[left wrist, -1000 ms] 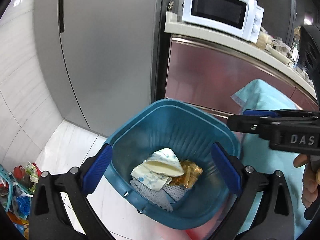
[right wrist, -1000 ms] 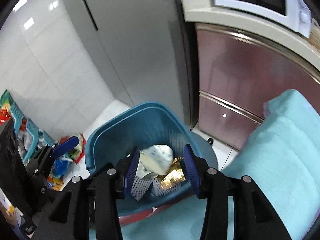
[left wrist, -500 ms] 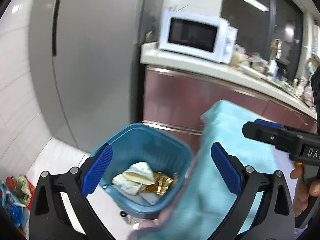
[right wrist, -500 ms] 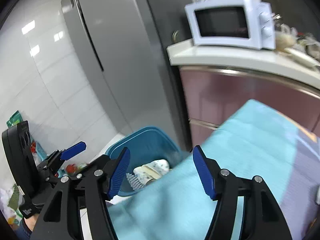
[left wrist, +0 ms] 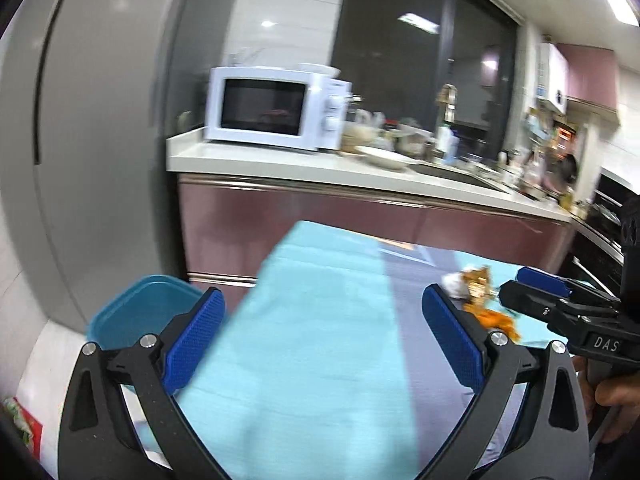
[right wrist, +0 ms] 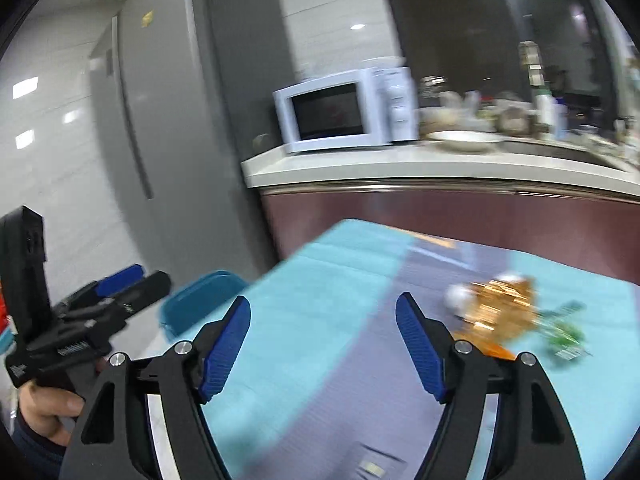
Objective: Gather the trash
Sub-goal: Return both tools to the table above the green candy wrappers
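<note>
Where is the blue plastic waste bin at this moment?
The blue plastic waste bin stands on the floor at lower left in both wrist views, beside the light blue table cover's left edge, below the grey refrigerator.

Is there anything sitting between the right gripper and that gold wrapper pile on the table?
Nothing visible. The right gripper is open and empty, and only bare table cover lies between it and the gold wrapper pile.

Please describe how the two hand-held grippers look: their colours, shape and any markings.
Both the left gripper and the right gripper have black angular frames with silver screws and ribbed blue pads on the jaws. Seen from the side, the right gripper's black body carries white letters "DAS". A dark sleeve shows at the left wrist.
</note>
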A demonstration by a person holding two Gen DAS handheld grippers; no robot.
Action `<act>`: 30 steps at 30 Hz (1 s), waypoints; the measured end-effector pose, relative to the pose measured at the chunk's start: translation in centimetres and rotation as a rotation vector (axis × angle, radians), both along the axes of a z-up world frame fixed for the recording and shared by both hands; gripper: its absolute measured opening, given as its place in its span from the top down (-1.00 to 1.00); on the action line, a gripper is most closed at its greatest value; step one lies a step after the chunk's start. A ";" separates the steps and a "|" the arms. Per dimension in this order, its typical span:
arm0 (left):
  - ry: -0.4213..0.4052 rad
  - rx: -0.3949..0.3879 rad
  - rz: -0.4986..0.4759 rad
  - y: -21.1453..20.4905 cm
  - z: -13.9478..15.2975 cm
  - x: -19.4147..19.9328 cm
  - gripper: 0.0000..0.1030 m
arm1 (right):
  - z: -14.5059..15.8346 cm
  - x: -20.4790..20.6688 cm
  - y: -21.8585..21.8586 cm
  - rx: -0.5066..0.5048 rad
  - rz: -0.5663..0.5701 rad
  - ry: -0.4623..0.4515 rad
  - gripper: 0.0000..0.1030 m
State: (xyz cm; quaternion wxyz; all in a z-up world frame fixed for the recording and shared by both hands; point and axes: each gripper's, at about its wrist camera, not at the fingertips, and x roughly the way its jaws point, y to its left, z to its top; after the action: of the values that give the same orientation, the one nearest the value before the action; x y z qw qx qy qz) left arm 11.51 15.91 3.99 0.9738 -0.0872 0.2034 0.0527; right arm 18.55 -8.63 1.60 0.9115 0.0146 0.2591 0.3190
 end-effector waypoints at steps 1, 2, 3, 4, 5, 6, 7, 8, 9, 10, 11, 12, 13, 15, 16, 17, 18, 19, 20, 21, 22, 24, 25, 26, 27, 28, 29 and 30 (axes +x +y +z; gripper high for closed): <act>0.000 0.000 -0.018 -1.1 0.0 -0.1 -0.89 | -0.1 -0.4 -1.3 -0.011 -0.031 -0.006 -0.43; 0.000 -0.003 -0.037 -2.2 -0.1 -0.2 -0.89 | -0.3 -0.8 -2.8 -0.019 -0.071 -0.012 -0.44; 0.003 -0.002 -0.061 -3.5 -0.2 -0.3 -0.89 | -0.5 -1.2 -4.3 -0.024 -0.102 -0.016 -0.45; 0.002 0.001 -0.078 -4.7 -0.3 -0.5 -0.89 | -0.8 -1.5 -5.8 -0.031 -0.137 -0.011 -0.45; 0.001 0.002 -0.102 -6.1 -0.4 -0.7 -0.89 | -1.0 -1.8 -6.8 -0.033 -0.162 -0.009 -0.46; 0.003 0.007 -0.120 -7.2 -0.6 -0.8 -0.89 | -1.3 -2.1 -8.2 -0.034 -0.193 -0.008 -0.46; 0.001 0.014 -0.137 -8.4 -0.8 -1.0 -0.89 | -1.6 -2.4 -9.1 -0.036 -0.212 -0.002 -0.46; 0.004 0.019 -0.154 -9.6 -1.0 -1.1 -0.89 | -1.9 -2.7 -10.4 -0.034 -0.243 0.006 -0.46; 0.012 0.021 -0.171 -10.3 -1.3 -0.9 -0.89 | -2.2 -2.9 -11.3 -0.034 -0.263 0.009 -0.46; 0.019 0.019 -0.190 -11.2 -1.5 -0.8 -0.89 | -2.5 -3.2 -12.2 -0.040 -0.287 0.013 -0.47; 0.023 0.018 -0.204 -11.8 -1.7 -0.6 -0.89 | -2.6 -3.4 -12.8 -0.044 -0.307 0.015 -0.47; 0.029 0.025 -0.226 -13.0 -2.0 -0.7 -0.89 | -2.8 -3.6 -13.7 -0.045 -0.329 0.013 -0.47; 0.034 0.033 -0.244 -13.8 -2.2 -0.6 -0.89 | -3.0 -4.0 -14.3 -0.046 -0.339 0.014 -0.47; 0.047 0.046 -0.279 -15.7 -2.8 -0.4 -0.89 | -3.5 -4.4 -15.9 -0.044 -0.377 0.024 -0.47; 0.059 0.053 -0.297 -16.5 -3.1 -0.2 -0.89 | -3.5 -4.5 -16.3 -0.042 -0.383 0.027 -0.47; 0.067 0.058 -0.311 -17.5 -3.4 0.1 -0.89 | -3.7 -4.5 -17.0 -0.045 -0.399 0.031 -0.47; 0.081 0.062 -0.336 -18.5 -3.9 0.6 -0.89 | -3.9 -4.4 -17.5 -0.046 -0.411 0.036 -0.47; 0.090 0.065 -0.348 -19.1 -4.1 0.9 -0.89 | -3.9 -4.3 -17.8 -0.046 -0.414 0.039 -0.47; 0.103 0.072 -0.368 -20.2 -4.6 1.2 -0.89 | -4.1 -4.1 -18.3 -0.044 -0.421 0.045 -0.47; 0.112 0.075 -0.381 -20.9 -4.9 1.6 -0.89 | -4.2 -3.8 -18.5 -0.044 -0.425 0.049 -0.47; 0.127 0.080 -0.400 -21.6 -5.3 2.4 -0.89 | -4.3 -3.3 -18.9 -0.048 -0.426 0.057 -0.47; 0.144 0.092 -0.429 -22.9 -6.0 3.1 -0.89 | -4.5 -2.5 -19.3 -0.058 -0.423 0.063 -0.47; 0.154 0.098 -0.450 -23.6 -6.4 3.8 -0.89 | -4.6 -2.2 -19.6 -0.059 -0.417 0.066 -0.47; 0.163 0.103 -0.458 -24.1 -6.6 4.3 -0.89 | -4.7 -1.4 -19.8 -0.059 -0.407 0.078 -0.47; 0.175 0.106 -0.471 -24.9 -7.0 4.8 -0.89 | -4.7 -0.8 -19.9 -0.060 -0.403 0.084 -0.47; 0.183 0.099 -0.498 -25.6 -7.4 5.4 -0.89 | -4.8 0.0 -20.1 -0.064 -0.395 0.090 -0.47; 0.205 0.090 -0.514 -26.1 -7.7 6.4 -0.89 | -4.9 0.5 -20.1 -0.069 -0.388 0.098 -0.47; 0.226 0.082 -0.524 -26.7 -8.1 7.1 -0.89 | -5.0 1.1 -20.2 -0.072 -0.384 0.105 -0.47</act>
State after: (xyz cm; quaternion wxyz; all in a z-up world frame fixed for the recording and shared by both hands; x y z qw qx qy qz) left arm 18.61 -10.78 -4.08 0.9280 0.0140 0.3240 -0.1833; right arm 19.65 -28.85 -3.40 0.9408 0.0477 0.3100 0.1285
